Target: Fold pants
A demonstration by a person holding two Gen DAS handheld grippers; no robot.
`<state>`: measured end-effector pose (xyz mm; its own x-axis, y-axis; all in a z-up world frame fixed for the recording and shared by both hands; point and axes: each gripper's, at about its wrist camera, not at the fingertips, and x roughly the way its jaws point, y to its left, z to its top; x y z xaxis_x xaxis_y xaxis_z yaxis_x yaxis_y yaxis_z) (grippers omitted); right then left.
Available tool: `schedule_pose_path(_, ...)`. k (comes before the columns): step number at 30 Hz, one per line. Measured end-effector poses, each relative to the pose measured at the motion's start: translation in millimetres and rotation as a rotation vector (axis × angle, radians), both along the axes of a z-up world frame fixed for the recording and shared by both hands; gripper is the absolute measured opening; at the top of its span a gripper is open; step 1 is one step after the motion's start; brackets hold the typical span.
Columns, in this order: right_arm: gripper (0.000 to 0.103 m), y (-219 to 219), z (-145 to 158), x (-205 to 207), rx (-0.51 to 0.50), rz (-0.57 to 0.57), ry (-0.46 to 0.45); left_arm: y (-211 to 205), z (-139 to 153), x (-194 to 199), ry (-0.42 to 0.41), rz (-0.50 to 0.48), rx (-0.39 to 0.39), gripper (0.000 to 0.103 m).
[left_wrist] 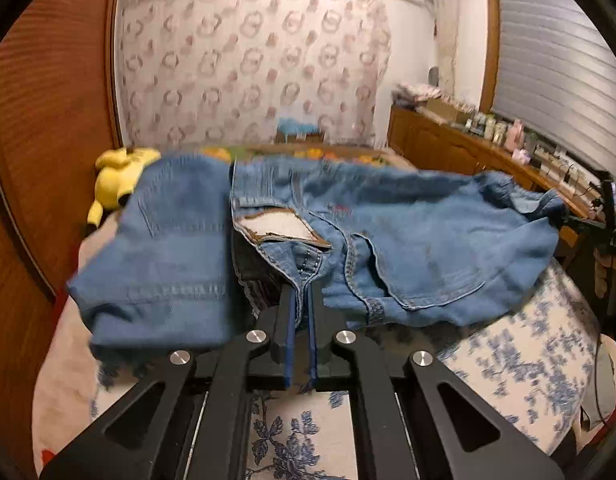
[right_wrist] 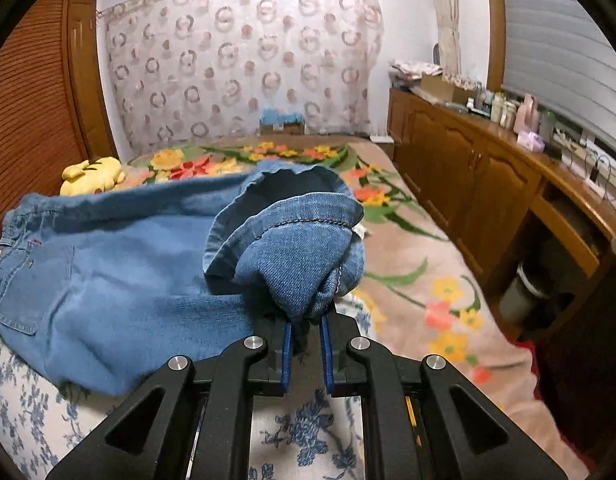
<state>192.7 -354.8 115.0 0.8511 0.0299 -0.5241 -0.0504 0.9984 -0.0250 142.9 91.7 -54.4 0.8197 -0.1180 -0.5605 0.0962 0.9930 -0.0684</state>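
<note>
while both clamped: jeans point(left_wrist: 408, 232) lengthwise between left gripper point(left_wrist: 301, 300) at waist, right gripper point(right_wrist: 308, 320) at hems

A home bedroom: a bed point(right_wrist: 408, 280) under a flowered blanket, a yellow plush toy point(right_wrist: 92, 174), patterned curtains point(right_wrist: 243, 52) and a wooden sideboard point(right_wrist: 460, 168) crowded with bottles.

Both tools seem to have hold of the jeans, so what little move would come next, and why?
Probably lift both ends together. The left tool is shut on the jeans at the waistband, the right tool on a leg hem, and most denim lies on the bed.
</note>
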Motion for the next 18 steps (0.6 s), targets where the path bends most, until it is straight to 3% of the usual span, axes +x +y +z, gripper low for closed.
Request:
schedule_pose_path(10,0.011,4.3,2.2,-73.8,-0.010,0.053,-0.091,9.4,41.1,-56.3,-0.112,-0.002,-0.021,0.006)
schedule_pose_path(18,0.011,-3.5,-20.9,-157.4,0.019,0.124,-0.077,33.7,36.9,-125.5,-0.102,0.028,-0.031,0.006)
